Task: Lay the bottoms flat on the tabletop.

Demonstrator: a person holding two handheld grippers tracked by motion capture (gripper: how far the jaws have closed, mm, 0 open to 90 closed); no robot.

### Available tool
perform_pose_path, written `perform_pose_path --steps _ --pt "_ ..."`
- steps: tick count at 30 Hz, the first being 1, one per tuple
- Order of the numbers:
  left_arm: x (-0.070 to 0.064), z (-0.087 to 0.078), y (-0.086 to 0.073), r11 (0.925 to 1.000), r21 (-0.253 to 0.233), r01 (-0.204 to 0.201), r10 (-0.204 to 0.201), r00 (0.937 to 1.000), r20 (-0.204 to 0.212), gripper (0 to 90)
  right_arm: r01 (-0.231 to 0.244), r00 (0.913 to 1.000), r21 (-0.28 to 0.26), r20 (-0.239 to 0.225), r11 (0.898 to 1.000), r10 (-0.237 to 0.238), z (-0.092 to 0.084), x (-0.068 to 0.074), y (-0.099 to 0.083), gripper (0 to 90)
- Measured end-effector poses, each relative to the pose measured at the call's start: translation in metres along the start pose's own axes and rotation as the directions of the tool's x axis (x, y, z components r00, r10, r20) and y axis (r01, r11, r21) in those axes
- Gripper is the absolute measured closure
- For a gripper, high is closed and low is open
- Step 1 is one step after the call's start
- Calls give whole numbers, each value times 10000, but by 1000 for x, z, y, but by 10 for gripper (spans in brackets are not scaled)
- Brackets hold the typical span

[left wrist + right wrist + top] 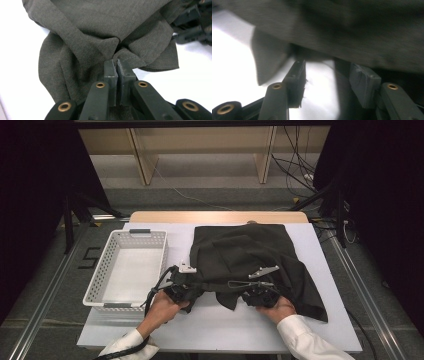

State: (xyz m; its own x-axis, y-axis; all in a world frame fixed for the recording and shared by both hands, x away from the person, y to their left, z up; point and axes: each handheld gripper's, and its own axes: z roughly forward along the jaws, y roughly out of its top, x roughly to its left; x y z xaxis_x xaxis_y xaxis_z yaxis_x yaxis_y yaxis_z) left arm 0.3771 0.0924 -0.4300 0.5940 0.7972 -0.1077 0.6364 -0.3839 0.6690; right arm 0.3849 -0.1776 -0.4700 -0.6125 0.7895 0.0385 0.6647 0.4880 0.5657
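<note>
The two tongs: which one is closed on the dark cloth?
The left tongs, near the basket: its pads pinch the dark cloth. The right tongs stands open, pads apart.

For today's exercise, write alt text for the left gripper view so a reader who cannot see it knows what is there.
The left gripper has its two black jaws shut on a bunched fold of a dark grey-green garment, which spreads across the upper picture over a white table. Part of the other gripper shows at the upper right.
</note>
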Motion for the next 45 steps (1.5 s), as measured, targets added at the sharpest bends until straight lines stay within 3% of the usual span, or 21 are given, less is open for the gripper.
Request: perform_pose_path --steps 2,4,7,10,12,15,16,20,23,26,31,35,37,41,45 --pt "2 -1 1 10000 -12 -18 18 10000 -7 859 254 9997 100 -27 9996 -254 2 6 2 509" --pt "3 -1 0 10000 -32 -5 5 10000 -51 858 261 9985 228 474 9994 -272 7 6 4 527" --pt "3 -2 1 9999 -90 66 -66 10000 -42 858 -217 9967 240 792 9995 197 9 -1 5 535" --pt "4 -5 1 9998 -157 86 -87 9999 -67 858 -137 9950 270 997 9995 110 8 1 3 541" --pt "5 -6 1 9996 -222 151 -153 9998 -107 858 -61 9948 278 1018 9996 32 8 1 3 617" --pt "7 -7 1 9996 -240 149 -151 9998 -102 857 96 9933 259 1146 9996 -125 6 2 2 849" --pt "7 -7 1 9996 -237 147 -149 9998 -90 857 204 9922 293 1226 9994 -238 6 0 2 882" --pt "8 -8 1 9993 -319 182 -185 9998 -102 857 323 9973 608 645 9976 -362 -2 -5 -3 899" --pt "11 -10 1 9991 -346 242 -248 9996 -147 858 400 9992 917 -116 9950 -391 -15 -6 -15 900" --pt "12 -11 1 9988 -382 295 -301 9994 -158 858 310 9992 1157 -292 9928 -278 -30 -11 -29 900" --pt "12 -13 2 9984 -460 324 -333 9993 -176 858 -231 9994 1209 287 9924 197 -49 -30 -53 900" --pt "12 -15 4 9979 -547 343 -353 9992 -186 858 -502 9948 1216 945 9913 388 -55 -40 -55 897" --pt "12 -15 4 9974 -606 400 -411 9990 -175 858 -495 9946 971 953 9940 402 -56 -37 -52 877" --pt "10 -16 6 9971 -684 319 -330 9993 -152 858 229 9993 35 296 9997 -230 -51 -17 -36 681" --pt "9 -17 7 9968 -743 298 -309 9994 -134 858 529 9979 491 356 9974 -547 -29 -4 -16 527"
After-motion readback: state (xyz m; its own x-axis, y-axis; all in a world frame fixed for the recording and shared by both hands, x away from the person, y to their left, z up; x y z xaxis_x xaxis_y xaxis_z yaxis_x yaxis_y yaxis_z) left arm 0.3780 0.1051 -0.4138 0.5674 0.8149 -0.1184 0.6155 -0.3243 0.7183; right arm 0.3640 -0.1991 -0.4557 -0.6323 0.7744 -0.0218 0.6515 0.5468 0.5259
